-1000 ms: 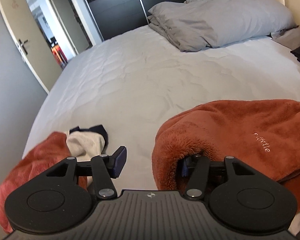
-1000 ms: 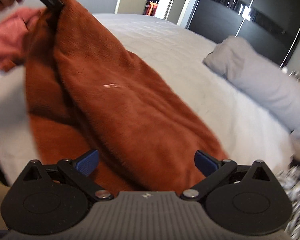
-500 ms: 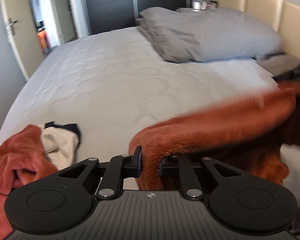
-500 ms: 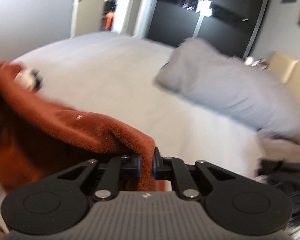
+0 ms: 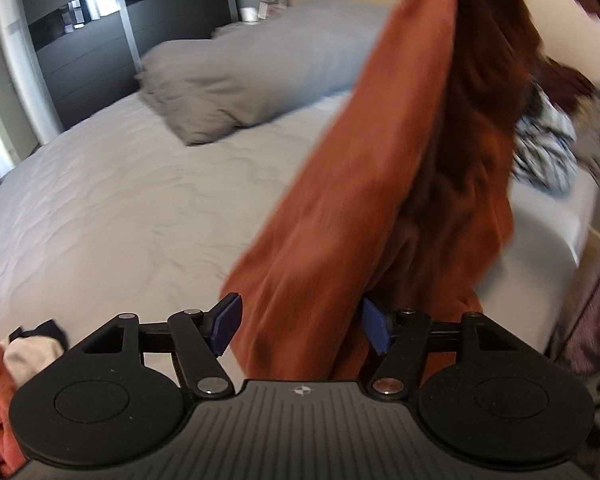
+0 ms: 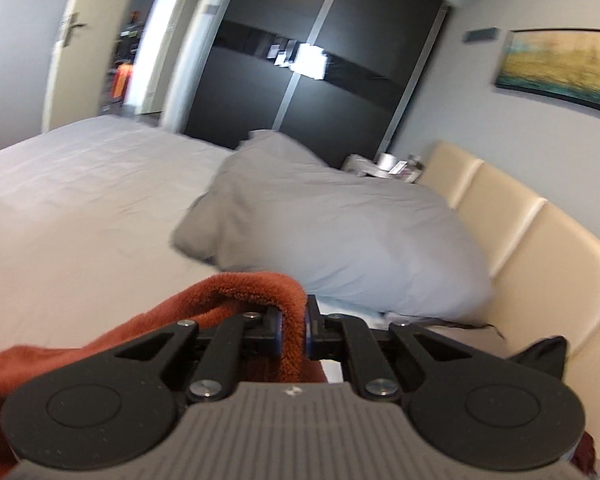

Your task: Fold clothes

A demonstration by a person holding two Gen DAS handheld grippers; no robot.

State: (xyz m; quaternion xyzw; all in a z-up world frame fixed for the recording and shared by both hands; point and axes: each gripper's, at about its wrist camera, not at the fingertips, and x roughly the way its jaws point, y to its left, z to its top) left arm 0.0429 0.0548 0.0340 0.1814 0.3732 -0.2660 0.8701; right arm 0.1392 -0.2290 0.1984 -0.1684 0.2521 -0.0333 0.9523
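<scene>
Rust-orange fleece garment (image 5: 384, 184) hanging stretched above the bed (image 5: 120, 200) near its headboard side. Pinched at a top fold by right tongs (image 6: 293, 330), clenched. Lower part between left tongs (image 5: 300, 324), opening, pads apart from cloth. Grey pillow (image 6: 340, 232) beyond; small clothes pile (image 5: 16, 356) at the bed's edge.

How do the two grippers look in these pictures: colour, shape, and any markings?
Both look alike. The left gripper and the right gripper each have a grey ribbed body with a small round emblem, two black round discs at the sides, black linkage arms with silver pivot screws, and blue pads on the fingers. No cables or sleeves show.
</scene>
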